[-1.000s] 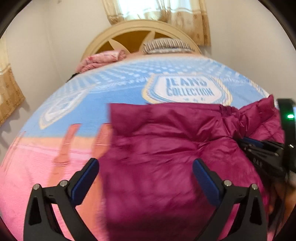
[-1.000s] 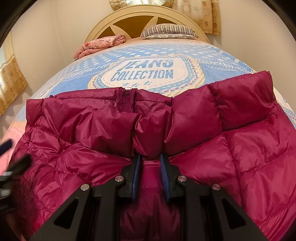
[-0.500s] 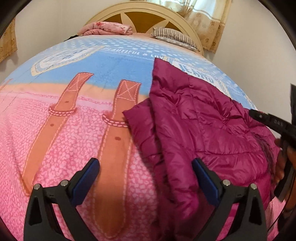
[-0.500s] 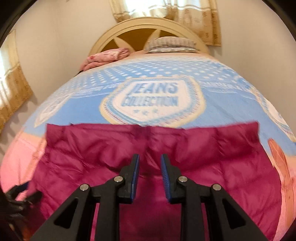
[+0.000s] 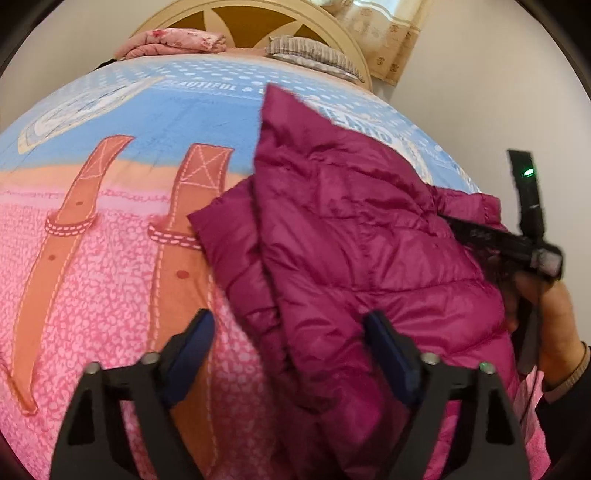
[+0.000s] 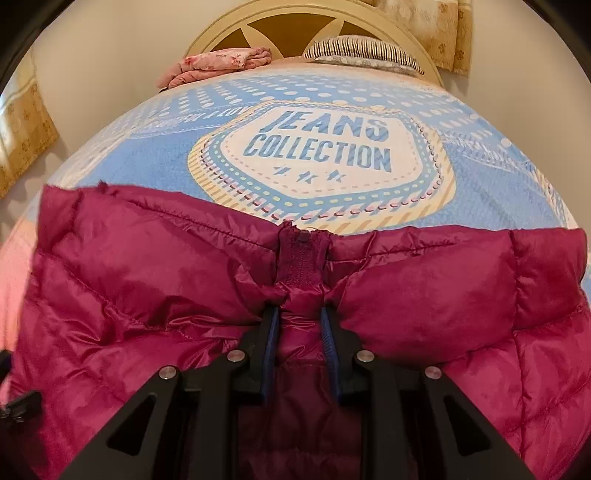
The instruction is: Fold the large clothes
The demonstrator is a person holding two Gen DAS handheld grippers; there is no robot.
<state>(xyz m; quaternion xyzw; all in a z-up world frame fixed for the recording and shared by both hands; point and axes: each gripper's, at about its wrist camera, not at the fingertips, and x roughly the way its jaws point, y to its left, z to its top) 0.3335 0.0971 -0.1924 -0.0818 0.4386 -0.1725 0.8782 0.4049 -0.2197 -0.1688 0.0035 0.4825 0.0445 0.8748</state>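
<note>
A magenta quilted puffer jacket (image 5: 351, 240) lies on a bed with a blue and pink bedspread (image 5: 92, 277). My left gripper (image 5: 291, 336) hovers over the jacket's left edge. Its jaws are closing, with the folded edge between them, and the pads stand apart from the cloth. In the right wrist view the jacket (image 6: 147, 295) fills the lower half. My right gripper (image 6: 299, 328) is shut on a pinch of fabric just below the zipper end (image 6: 301, 254). A hand (image 5: 554, 325) holding that right tool shows at the right edge of the left wrist view.
A cream headboard (image 6: 295, 22) stands at the far end, with a folded pink blanket (image 6: 221, 62) and a striped pillow (image 6: 362, 51) before it. Yellow curtains (image 6: 22, 129) hang on the left wall. The bedspread's "JEANS COLLECTION" badge (image 6: 317, 144) lies beyond the jacket.
The left wrist view swung from above the jacket to its left edge, dipped lower, and the left jaws narrowed. The right gripper kept its pinch while the jacket shifted under it.
</note>
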